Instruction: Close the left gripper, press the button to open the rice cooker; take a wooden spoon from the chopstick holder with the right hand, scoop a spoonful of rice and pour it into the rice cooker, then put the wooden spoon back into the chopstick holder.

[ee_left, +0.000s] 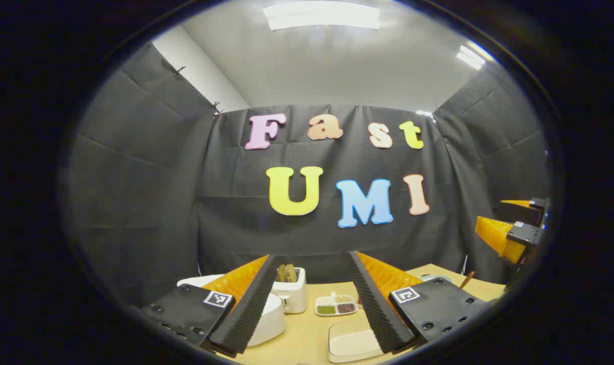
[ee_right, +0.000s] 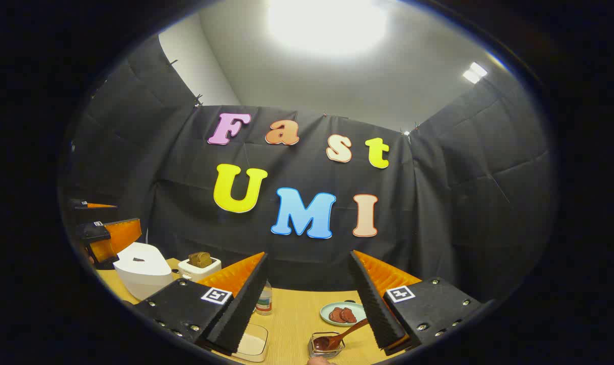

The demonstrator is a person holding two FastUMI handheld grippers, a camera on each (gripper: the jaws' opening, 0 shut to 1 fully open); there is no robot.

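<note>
Tools held high over the desk [ee_right: 296, 317], both spread wide and grasping nothing: the left tool [ee_left: 311, 304] hangs above the white cooker [ee_left: 266, 317] at 7 o'clock in its view, lid down, button apparently unpressed. The right tool [ee_right: 309, 304] hovers with the spoon [ee_right: 339, 335] at 6 o'clock, resting in its holder [ee_right: 326, 347]. A rice tray [ee_left: 352, 344] sits beside the cooker. By appearances nothing is done yet: closing, pressing, scooping, pouring and returning the spoon all remain.
</note>
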